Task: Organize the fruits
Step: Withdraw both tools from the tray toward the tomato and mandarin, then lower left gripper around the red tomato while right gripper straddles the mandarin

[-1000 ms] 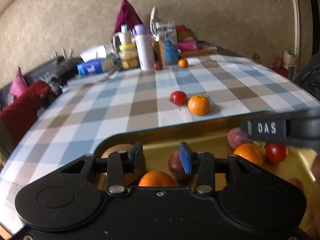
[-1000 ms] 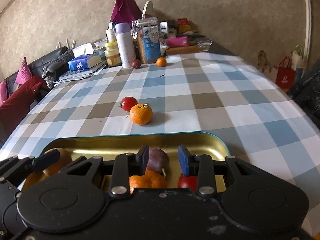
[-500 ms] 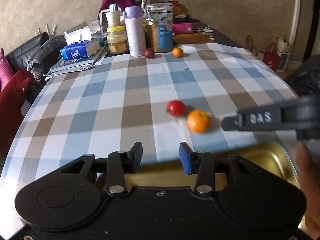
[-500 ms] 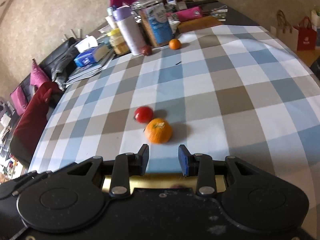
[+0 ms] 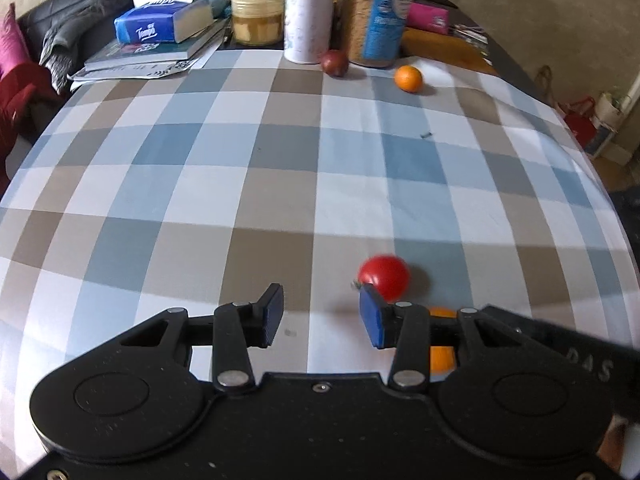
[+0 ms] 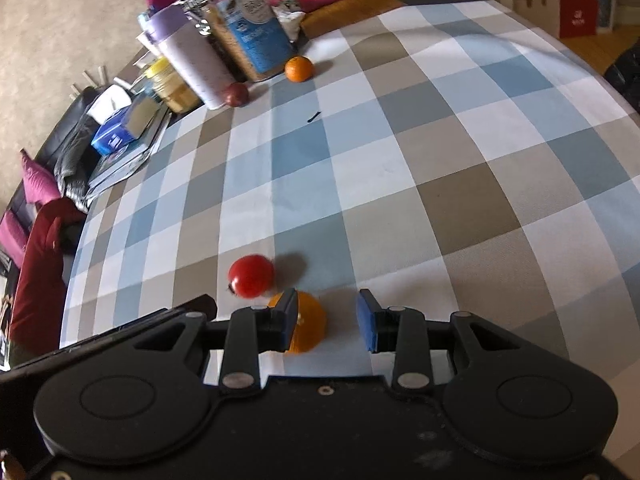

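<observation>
A red tomato [image 5: 384, 280] and an orange [image 5: 442, 356] lie side by side on the checked tablecloth [image 5: 280, 184]. My left gripper [image 5: 322, 312] is open and holds nothing; the tomato sits just past its right fingertip, and that finger partly hides the orange. In the right wrist view my right gripper [image 6: 328, 320] is open, and the orange [image 6: 310, 320] sits just ahead of its left finger, with the tomato [image 6: 251, 275] further left. A second orange [image 5: 408, 78] and a dark plum [image 5: 334, 63] lie at the far end.
Bottles, a jar [image 5: 258, 12], a tissue pack [image 5: 160, 26] and books crowd the table's far end. A dark sofa with cushions [image 6: 36, 184] lies off the left edge. Bags [image 6: 576, 4] stand on the floor at the right. The other gripper's black body [image 5: 560, 344] is close at the right.
Both grippers have moved forward off the gold tray of fruit, which has left view, and tipped downward. The tomato and near orange now lie right at the fingertips.
</observation>
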The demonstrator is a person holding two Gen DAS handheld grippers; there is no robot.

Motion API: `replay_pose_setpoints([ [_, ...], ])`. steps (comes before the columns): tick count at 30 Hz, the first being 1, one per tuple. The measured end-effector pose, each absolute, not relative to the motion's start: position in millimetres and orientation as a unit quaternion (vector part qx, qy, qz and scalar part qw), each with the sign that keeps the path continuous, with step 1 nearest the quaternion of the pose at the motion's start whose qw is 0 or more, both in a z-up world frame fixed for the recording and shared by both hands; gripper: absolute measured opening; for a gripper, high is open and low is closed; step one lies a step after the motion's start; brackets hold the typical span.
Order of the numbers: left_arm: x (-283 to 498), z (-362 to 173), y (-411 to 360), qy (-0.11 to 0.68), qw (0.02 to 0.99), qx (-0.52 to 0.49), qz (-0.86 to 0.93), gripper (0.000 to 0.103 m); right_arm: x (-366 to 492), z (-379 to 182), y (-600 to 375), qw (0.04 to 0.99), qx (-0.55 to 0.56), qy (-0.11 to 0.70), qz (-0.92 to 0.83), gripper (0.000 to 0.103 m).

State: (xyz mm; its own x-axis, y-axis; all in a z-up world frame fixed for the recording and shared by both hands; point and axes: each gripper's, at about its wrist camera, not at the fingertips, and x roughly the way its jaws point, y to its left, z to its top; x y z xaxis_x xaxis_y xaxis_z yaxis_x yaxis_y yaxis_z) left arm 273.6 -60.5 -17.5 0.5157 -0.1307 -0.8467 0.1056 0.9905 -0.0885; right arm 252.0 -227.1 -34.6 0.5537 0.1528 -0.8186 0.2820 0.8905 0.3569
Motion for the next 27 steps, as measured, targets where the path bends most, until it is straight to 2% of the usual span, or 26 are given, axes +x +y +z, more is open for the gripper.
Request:
replay_pose_setpoints([
  [15,300.9,-32.4,-51.9,0.483,0.873,-0.045,-0.041,0.052,255.1,-36.3,-221.9,0.87,0.23,0.436,-0.03,0.036],
  [27,301.4,-32.3,-42.3,0.473,0.878,-0.064,-0.028,0.052,260.6,-46.1,-203.5,0.86,0.205,0.468,0.002,0.038],
])
